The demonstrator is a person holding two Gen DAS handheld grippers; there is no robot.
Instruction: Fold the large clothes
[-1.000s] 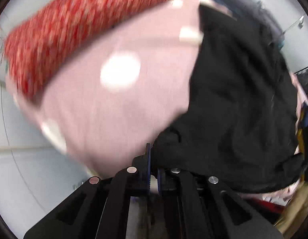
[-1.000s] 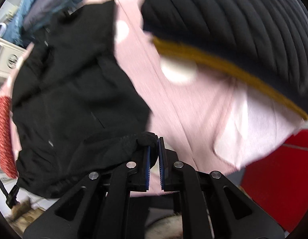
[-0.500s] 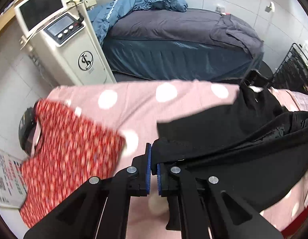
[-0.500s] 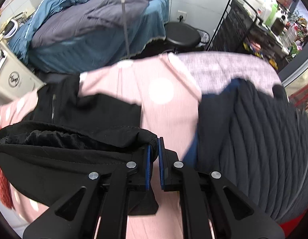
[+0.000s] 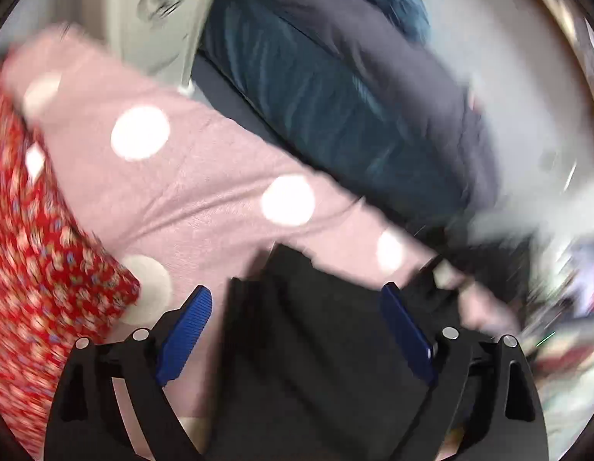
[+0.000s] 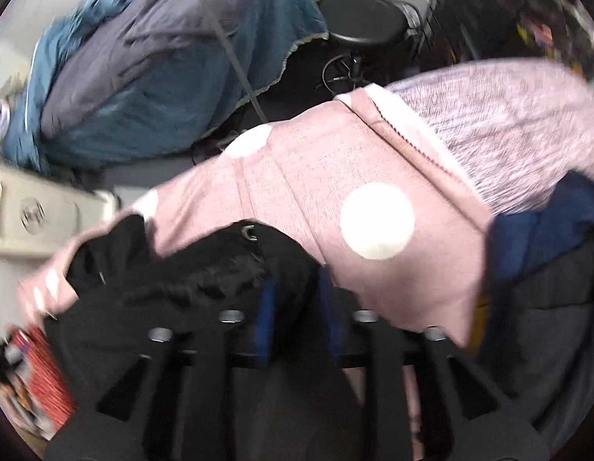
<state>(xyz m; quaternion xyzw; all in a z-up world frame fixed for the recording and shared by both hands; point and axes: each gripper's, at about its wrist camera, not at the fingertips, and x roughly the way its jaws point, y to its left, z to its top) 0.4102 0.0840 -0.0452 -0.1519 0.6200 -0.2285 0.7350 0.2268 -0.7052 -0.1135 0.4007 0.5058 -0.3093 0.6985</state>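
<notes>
A black garment (image 5: pixel 308 330) lies on a pink sheet with white dots (image 5: pixel 204 199). My left gripper (image 5: pixel 295 307) is open, its blue pads wide apart just above the garment's near edge. In the right wrist view the black garment (image 6: pixel 189 280) lies bunched on the same pink sheet (image 6: pixel 335 176). My right gripper (image 6: pixel 295 292) has its blue pads a little apart with black cloth lying between them; the view is blurred.
A red patterned garment (image 5: pixel 35 249) lies at the left. A dark ribbed garment with blue lining (image 6: pixel 546 269) lies at the right. Beyond the sheet are a bed with teal cover (image 6: pixel 143 77), a beige machine (image 6: pixel 32 215), a black stool (image 6: pixel 362 19).
My left gripper has opened wide and let go of the black garment. My right gripper's pads have parted. The garment has dropped onto the pink sheet. Both views are blurred by motion.
</notes>
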